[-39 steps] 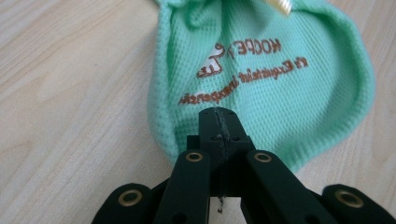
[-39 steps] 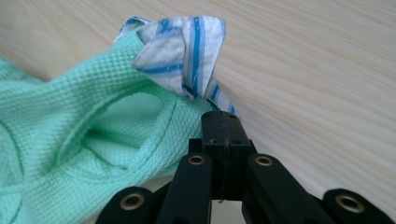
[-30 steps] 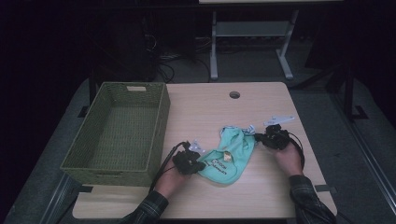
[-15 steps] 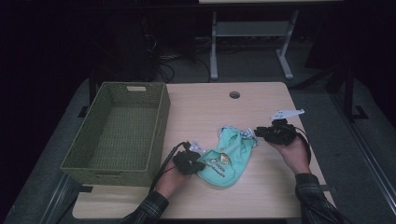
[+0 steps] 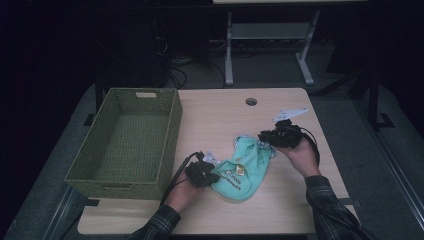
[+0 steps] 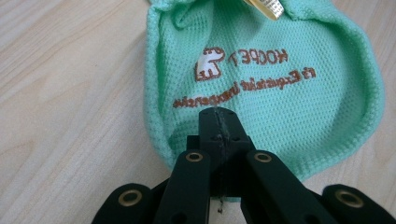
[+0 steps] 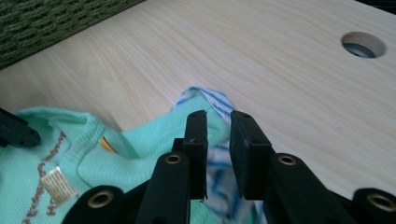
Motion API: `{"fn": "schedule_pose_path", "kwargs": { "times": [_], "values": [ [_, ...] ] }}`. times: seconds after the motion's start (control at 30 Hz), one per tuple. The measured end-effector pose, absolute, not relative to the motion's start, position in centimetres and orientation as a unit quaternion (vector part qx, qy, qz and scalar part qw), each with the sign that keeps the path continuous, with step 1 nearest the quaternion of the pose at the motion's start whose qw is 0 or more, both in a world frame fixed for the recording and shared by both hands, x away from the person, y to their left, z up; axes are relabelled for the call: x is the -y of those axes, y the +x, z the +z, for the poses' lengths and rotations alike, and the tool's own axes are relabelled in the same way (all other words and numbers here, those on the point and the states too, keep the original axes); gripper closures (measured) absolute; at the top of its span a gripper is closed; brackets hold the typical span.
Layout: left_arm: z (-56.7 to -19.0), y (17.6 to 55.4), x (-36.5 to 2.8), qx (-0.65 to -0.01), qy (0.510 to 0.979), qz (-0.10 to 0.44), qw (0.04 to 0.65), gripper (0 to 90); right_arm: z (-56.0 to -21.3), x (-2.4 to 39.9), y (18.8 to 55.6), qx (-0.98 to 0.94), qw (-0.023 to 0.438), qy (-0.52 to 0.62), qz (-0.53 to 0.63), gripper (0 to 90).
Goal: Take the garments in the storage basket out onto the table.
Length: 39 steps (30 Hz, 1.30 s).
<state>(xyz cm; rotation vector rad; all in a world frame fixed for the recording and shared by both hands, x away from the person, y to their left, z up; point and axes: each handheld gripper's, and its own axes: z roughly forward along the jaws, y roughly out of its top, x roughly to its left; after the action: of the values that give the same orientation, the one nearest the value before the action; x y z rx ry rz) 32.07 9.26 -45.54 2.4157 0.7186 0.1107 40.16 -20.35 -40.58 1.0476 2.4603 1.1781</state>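
Observation:
A mint green knitted garment (image 5: 244, 171) with brown lettering lies flat on the wooden table (image 5: 215, 115). My left gripper (image 5: 209, 175) sits at its near-left hem. In the left gripper view its jaws are pressed together on the mint garment (image 6: 285, 88), so the left gripper (image 6: 219, 116) is shut on it. My right gripper (image 5: 266, 136) hovers over the garment's far end. Its jaws have just been opening and now stand apart. In the right gripper view a white-and-blue striped lining (image 7: 215, 100) lies under the gap of the right gripper (image 7: 218, 122), with no pad pressing on it.
A green woven basket (image 5: 171, 142) stands on the table's left side, and its wall (image 7: 46, 23) appears in the right gripper view. A round cable hole (image 5: 251, 101) is in the tabletop at the back. A metal desk frame (image 5: 265, 35) stands beyond.
The right gripper has lifted and drawn a little back from the garment's far end, and its jaws have parted. The left gripper and the garment's near part have stayed put.

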Motion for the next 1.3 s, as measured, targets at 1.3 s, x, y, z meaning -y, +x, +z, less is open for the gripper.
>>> {"fn": "schedule_pose_path", "kwargs": {
  "times": [1.3],
  "values": [
    [-45.6, 31.9, -9.1, -0.274, 0.911, 0.047, 0.305, 89.6, -46.2, 13.4, 43.9, -0.882, 0.095, 0.338, 0.316, 85.8]
  ]
}}
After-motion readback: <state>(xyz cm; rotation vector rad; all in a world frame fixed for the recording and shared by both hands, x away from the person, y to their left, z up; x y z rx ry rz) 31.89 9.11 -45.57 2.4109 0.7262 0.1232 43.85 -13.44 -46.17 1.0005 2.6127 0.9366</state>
